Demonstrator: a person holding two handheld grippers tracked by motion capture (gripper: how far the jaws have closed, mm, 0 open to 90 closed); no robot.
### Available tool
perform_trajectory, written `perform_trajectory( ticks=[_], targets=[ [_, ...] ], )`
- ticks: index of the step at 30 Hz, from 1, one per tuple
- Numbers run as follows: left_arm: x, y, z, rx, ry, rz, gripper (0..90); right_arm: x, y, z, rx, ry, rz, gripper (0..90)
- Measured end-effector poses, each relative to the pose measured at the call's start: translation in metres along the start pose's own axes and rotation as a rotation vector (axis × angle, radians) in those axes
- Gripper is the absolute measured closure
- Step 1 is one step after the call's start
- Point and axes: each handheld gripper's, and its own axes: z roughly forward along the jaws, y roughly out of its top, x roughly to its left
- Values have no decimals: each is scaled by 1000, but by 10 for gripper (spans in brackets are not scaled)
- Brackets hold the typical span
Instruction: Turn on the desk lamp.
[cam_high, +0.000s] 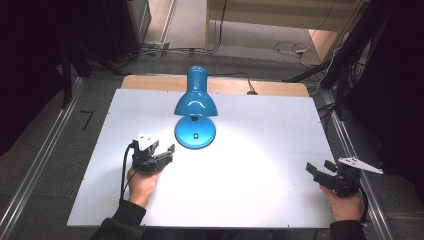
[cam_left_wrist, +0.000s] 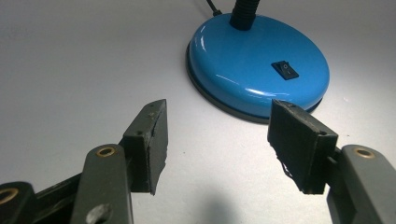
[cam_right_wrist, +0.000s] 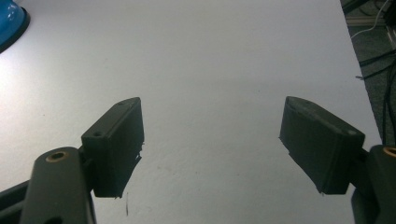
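A blue desk lamp stands on the white tabletop, its shade tipped down over its round base and throwing a bright pool of light. My left gripper lies just left of the base, open and holding nothing. In the left gripper view the jaws stand apart over bare table, with the base and its black rocker switch just beyond the right pad. My right gripper rests near the table's right edge, open and empty. An edge of the base shows at the top left corner.
The lamp's black cord runs off the table's back edge. Metal rails flank the table on both sides. Cables lie on the floor behind, and dark stands rise at the back right.
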Motion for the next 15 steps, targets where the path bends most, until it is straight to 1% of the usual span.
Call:
perform_trajectory(
  ticks=[7,9,12,15],
  targets=[
    [1,-2,-2,8,6,5,386,0,0,0,0,0,-1,203],
    [1,-2,-3,14,10,5,360,-1,0,0,0,-1,2,203],
    [3,-3,-6,14,14,5,353,-1,0,-1,-1,-2,1,203],
    [6,-4,-9,14,20,-3,339,-1,0,-1,0,-2,3,203]
  ],
)
